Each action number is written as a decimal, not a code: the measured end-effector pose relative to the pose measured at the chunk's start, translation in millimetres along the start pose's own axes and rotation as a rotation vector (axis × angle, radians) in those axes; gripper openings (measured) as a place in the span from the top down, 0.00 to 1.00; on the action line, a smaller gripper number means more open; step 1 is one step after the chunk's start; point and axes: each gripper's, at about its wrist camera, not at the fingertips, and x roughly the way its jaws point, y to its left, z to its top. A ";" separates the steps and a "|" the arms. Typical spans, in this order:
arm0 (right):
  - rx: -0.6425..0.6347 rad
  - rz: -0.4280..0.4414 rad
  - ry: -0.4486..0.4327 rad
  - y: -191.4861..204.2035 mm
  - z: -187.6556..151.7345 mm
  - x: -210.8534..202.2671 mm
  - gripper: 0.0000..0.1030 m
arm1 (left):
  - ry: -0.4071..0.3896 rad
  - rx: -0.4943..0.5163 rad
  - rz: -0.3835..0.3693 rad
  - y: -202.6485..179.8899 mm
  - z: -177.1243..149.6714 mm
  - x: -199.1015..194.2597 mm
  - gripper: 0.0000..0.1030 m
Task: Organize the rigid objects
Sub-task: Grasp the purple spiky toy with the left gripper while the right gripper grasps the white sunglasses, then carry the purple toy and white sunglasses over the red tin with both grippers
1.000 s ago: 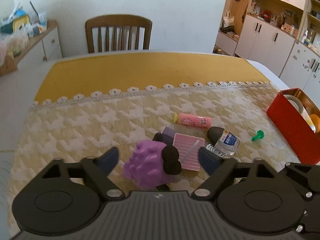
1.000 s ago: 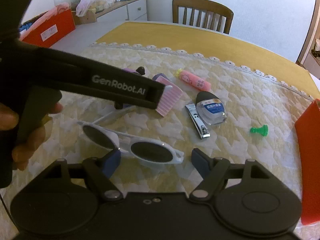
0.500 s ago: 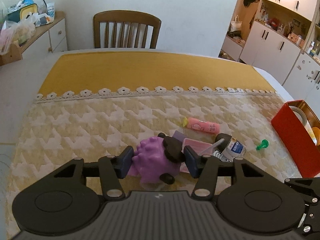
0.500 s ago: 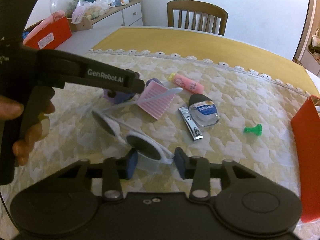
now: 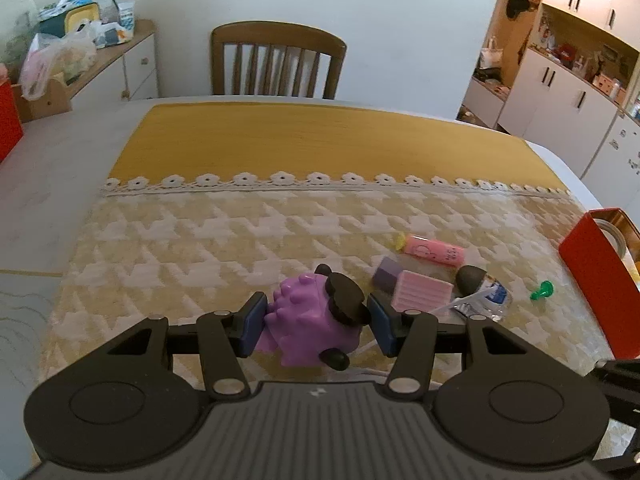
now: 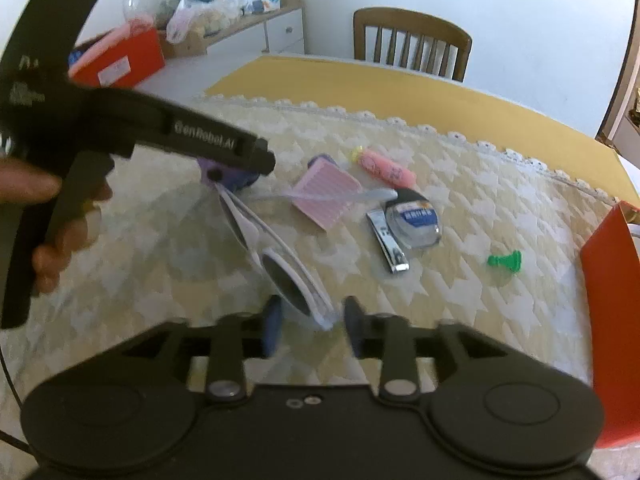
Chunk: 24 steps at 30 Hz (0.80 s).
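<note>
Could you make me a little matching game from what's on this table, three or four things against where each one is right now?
Things:
1. purple toy
2. white sunglasses
3. nail clipper
4. green pin

Places:
A. lying alone near the red box
B. between the right gripper's fingers
C. beside the small clear bottle
D. between the left gripper's fingers

Pairs: 1-D, 2-B, 3-C, 4-A

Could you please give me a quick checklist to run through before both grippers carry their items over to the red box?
1. Left gripper closed on purple toy: ok.
2. Right gripper closed on white sunglasses: ok, held at one end only.
3. Sunglasses arm clear of pink card pack: cannot tell, it crosses over it.
4. Red box open: ok.
5. Room inside box: cannot tell.
</note>
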 end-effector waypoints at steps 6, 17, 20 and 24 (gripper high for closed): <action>0.113 -0.014 -0.040 1.9 12.6 0.4 0.36 | -0.012 -0.011 0.020 7.6 -1.0 -5.8 0.47; 0.260 -0.092 0.005 2.4 19.3 22.7 0.40 | -0.013 -0.031 0.031 12.9 -0.7 -8.0 0.47; 0.279 -0.117 0.009 -0.1 12.4 22.7 0.45 | -0.013 -0.033 0.031 12.8 -0.6 -7.8 0.47; 0.288 -0.120 -0.009 -2.4 8.6 19.6 0.55 | -0.012 -0.034 0.028 12.6 -0.3 -7.7 0.47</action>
